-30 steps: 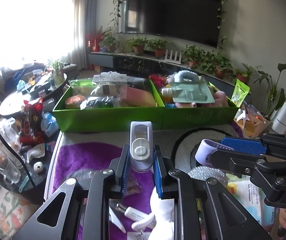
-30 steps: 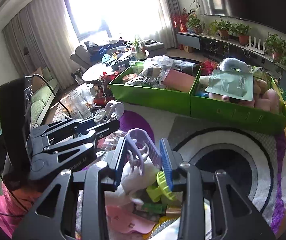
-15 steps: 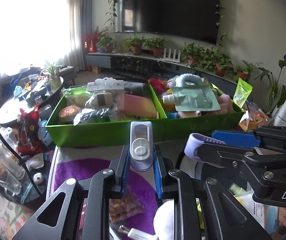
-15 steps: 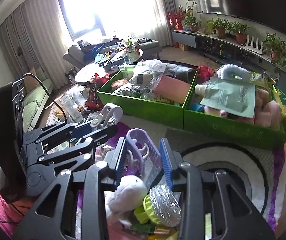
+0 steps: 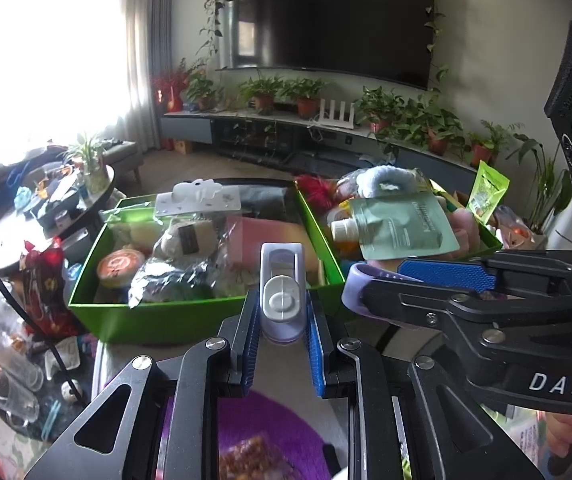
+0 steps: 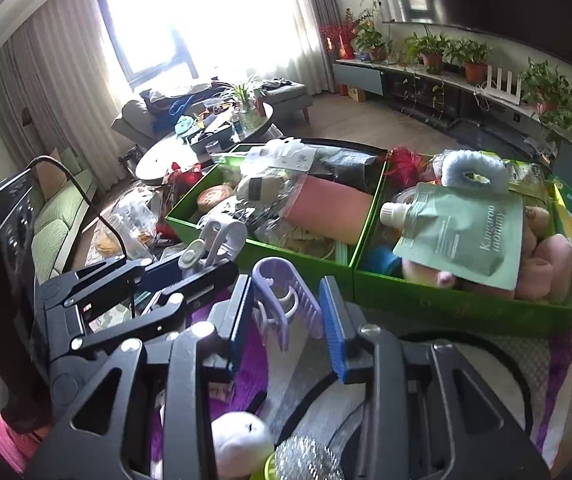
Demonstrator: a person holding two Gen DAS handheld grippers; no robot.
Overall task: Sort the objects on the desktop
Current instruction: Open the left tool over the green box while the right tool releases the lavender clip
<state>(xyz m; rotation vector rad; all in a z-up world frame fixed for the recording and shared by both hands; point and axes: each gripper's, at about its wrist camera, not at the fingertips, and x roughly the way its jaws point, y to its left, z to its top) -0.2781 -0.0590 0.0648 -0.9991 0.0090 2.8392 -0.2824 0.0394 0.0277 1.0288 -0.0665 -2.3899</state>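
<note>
My left gripper is shut on a white and lilac clip, held upright above the table just before the left green box. My right gripper is shut on a purple clip and hovers before the two boxes; it also shows in the left wrist view, at the right. The left gripper with its clip shows at the left of the right wrist view. Both green boxes are full of sorted items; the right box holds a green pouch and pink plush.
Below the grippers lie a purple-and-white rug, a white plush ball, a steel scourer and a snack bag. A cluttered low table stands left. A round coffee table and TV shelf with plants are beyond.
Both grippers have risen and moved forward toward the green boxes with their clips held. The loose items on the rug have dropped lower in view.
</note>
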